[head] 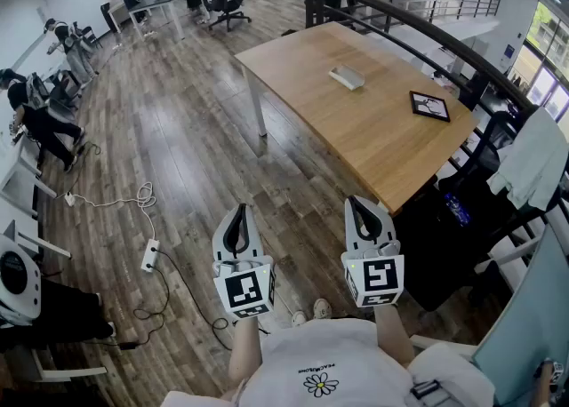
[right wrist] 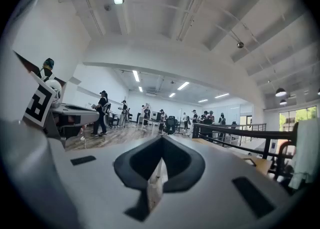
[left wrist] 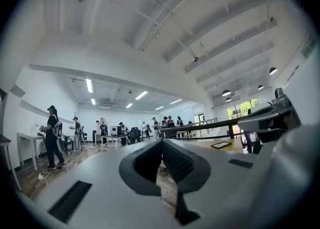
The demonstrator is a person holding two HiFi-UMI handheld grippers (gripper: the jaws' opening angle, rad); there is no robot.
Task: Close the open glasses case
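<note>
The left gripper (head: 238, 215) is held level above the wooden floor (head: 178, 147), short of the near corner of the worktop (head: 356, 134). In the left gripper view its jaws meet at the tips, clenched on nothing, with only floor showing through the gap behind them. The right gripper (head: 359, 206) is held level just beside it, its tips near the worktop's near corner. Its jaws are likewise pressed together and empty in the right gripper view.

The glasses case (head: 347, 76), pale grey, lies towards the far middle of the worktop, well apart from both grippers; whether its lid stands open cannot be made out from here. To its right, nearer the worktop's right edge, lies a flat dark-framed panel (head: 429, 105). Further right, a white cloth (head: 533, 161) hangs beside the dark railing (head: 444, 41).
</note>
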